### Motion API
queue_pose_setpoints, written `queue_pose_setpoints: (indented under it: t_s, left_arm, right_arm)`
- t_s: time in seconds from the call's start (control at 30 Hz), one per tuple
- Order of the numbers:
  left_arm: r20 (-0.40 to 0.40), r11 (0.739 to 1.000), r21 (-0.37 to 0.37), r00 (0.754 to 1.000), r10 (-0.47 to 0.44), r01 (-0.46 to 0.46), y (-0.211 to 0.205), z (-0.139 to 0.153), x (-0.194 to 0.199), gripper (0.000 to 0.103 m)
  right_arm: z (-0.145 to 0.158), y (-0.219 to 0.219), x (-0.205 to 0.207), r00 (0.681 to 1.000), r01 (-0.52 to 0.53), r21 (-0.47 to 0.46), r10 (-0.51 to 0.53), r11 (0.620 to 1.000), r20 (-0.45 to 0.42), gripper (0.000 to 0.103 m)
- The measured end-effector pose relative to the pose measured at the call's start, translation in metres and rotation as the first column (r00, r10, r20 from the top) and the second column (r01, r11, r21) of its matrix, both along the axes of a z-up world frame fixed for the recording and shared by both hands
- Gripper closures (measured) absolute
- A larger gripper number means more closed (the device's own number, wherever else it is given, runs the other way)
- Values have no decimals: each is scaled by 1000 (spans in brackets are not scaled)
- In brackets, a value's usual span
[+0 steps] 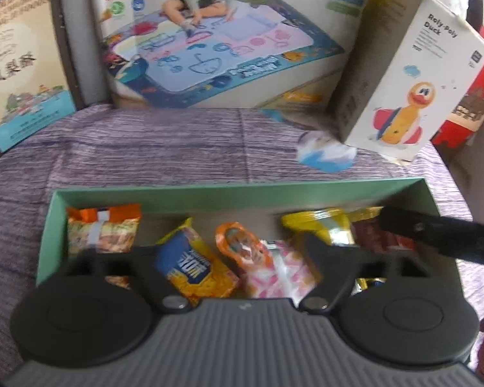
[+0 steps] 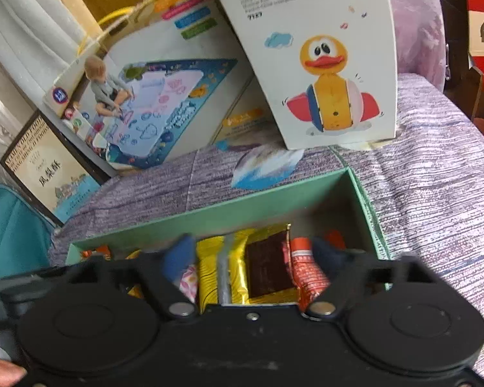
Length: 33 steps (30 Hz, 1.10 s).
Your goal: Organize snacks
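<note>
Snack packets lie in a shallow mint-green cardboard box (image 1: 235, 190) on a purple streaked cloth (image 1: 145, 148); whether that cloth covers a bed or a tabletop cannot be told.

One blue-and-white wrapped snack (image 1: 326, 154) is outside the box, on the cloth just beyond the far wall. From the left claw (image 1: 229, 258) it lies at about one o'clock; from the right claw (image 2: 255, 254) at about twelve o'clock. Its long axis runs roughly along the box's far wall. By my judgement the right claw is the nearer and better lined up to fetch it.

Both claws stand wide apart over the box with nothing clamped; packets lie beneath and between the fingers, not pressed.

Counted in the box, left wrist view: one orange-topped packet (image 1: 103, 232), one blue-and-yellow cracker packet (image 1: 193, 264), one orange round-faced packet (image 1: 238, 245), one pink-and-white packet (image 1: 280, 274), one yellow foil packet (image 1: 319, 225), one red packet (image 1: 371, 235). More may be hidden.

Behind stand one white duck-toy carton (image 1: 413, 74) and one drawing-mat box (image 1: 222, 42).
</note>
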State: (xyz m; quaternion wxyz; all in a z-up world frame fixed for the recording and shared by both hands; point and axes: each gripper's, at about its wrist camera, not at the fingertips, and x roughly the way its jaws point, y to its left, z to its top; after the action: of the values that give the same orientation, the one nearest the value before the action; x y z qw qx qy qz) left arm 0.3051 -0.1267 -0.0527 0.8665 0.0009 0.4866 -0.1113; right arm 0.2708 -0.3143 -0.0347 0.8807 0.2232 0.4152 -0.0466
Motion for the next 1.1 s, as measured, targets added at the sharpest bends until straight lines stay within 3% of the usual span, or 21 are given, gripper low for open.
queue_pose_setpoints:
  t_s: [0.13, 0.53, 1.1]
  left_arm:
    - [7, 1000, 20, 1000, 2, -3, 0, 4, -9, 2]
    - [16, 1000, 28, 1000, 2, -3, 9, 29, -56, 0]
    - [116, 999, 21, 992, 38, -41, 41, 81, -162, 0]
  right_arm:
    - [7, 2, -8, 1000, -6, -15, 6, 1000, 15, 0]
    - [32, 22, -50, 999, -34, -36, 34, 999, 6, 0]
    - [75, 52, -149, 995, -83, -63, 86, 995, 48, 0]
